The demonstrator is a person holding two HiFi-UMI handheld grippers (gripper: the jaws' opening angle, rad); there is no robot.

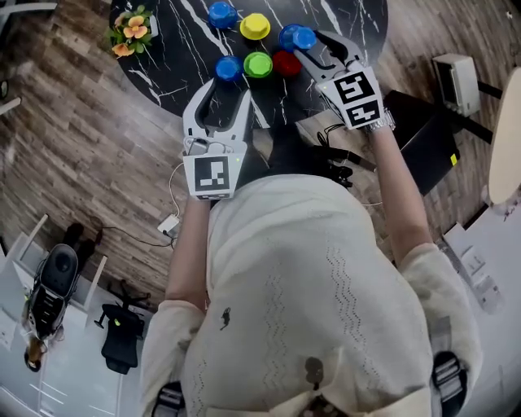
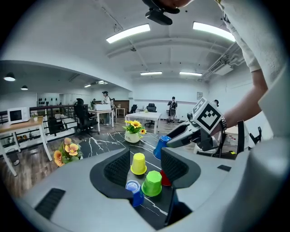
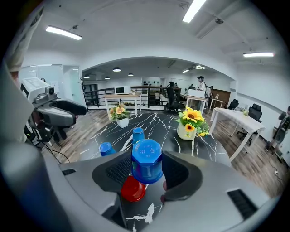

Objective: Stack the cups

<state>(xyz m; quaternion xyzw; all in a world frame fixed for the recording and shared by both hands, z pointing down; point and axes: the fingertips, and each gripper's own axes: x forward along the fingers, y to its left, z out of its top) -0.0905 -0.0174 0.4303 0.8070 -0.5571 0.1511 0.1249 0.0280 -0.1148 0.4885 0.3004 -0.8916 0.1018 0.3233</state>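
Seen from above, a person in a pale knitted top stands at a round black marble tabletop [image 1: 175,49] with white veins, holding a two-finger gripper in each hand. The right gripper [image 1: 308,42] grips a blue plastic cup [image 3: 147,159] turned base up. Its fingers [image 3: 180,174] are spread wide and press on the cup's two sides. The cup hangs in the air just above and slightly beyond a red plastic cup [image 1: 286,63], which stands base up on the tabletop. Just left of the red cup stands a green plastic cup [image 1: 258,63] with an eight-sided base, also upside down, and left of that a second blue cup [image 1: 229,68]. Beyond the red cup and to its left, a yellow plastic cup [image 1: 255,26] stands upside down, with a third blue cup [image 1: 221,14] farther left again. The left gripper [image 1: 221,94] is on the near side of the red cup, to its left, with its fingers [image 2: 115,170] wide apart and holding nothing. Its own view looks between them at the green, yellow and red cups. A small bunch of orange and yellow flowers [image 1: 130,28] sits at the tabletop's edge, far left of the red cup.
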